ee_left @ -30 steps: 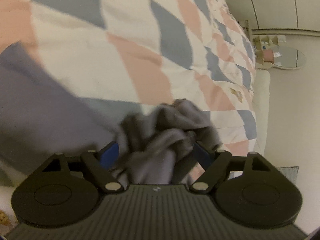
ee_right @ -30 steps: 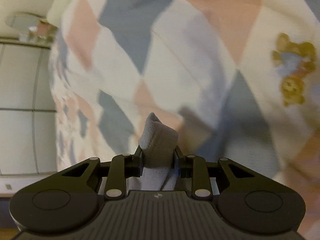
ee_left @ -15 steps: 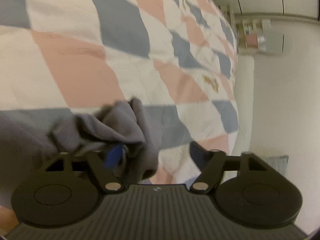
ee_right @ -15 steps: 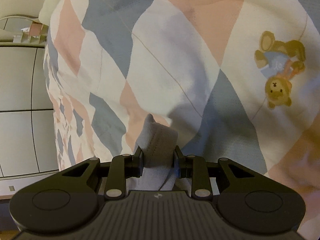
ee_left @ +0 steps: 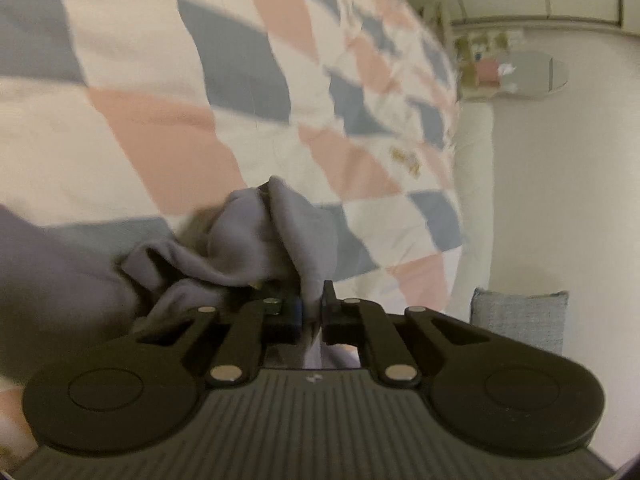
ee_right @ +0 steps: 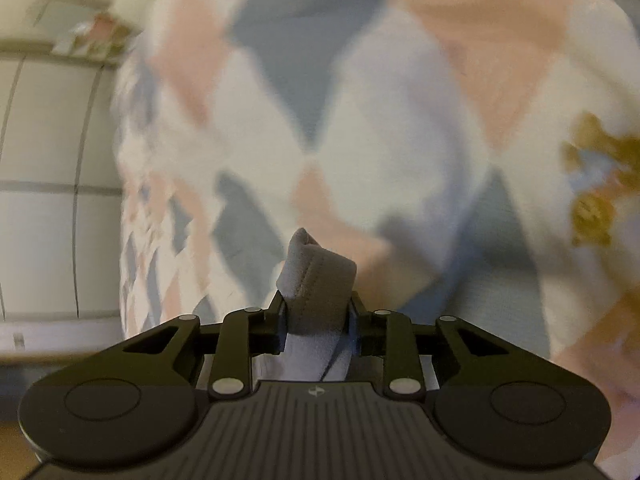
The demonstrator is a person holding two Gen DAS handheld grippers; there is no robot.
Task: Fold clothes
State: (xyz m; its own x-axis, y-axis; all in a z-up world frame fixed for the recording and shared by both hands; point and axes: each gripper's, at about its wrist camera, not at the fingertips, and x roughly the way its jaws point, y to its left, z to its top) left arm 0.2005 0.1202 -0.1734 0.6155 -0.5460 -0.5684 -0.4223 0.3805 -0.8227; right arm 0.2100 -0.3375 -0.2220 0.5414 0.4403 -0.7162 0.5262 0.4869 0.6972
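Observation:
A grey garment (ee_left: 248, 240) lies bunched on a quilt with pink, blue and white diamonds (ee_left: 168, 120). My left gripper (ee_left: 312, 300) is shut on a fold of this garment, which spreads away to the left. In the right wrist view my right gripper (ee_right: 316, 308) is shut on a stitched hem of the grey garment (ee_right: 320, 280), which sticks up between the fingers above the quilt (ee_right: 380, 120). How the two held parts connect is hidden.
The bed's edge runs down the right of the left wrist view, with pale floor beyond. A grey cushion (ee_left: 520, 320) lies by the bed. A small round table (ee_left: 520, 72) with items stands far off. White cabinet panels (ee_right: 48, 200) fill the left of the right wrist view.
My left gripper was open over the bunched garment and has closed on a fold of it. My right gripper has kept its hold on the hem while shifting over the quilt.

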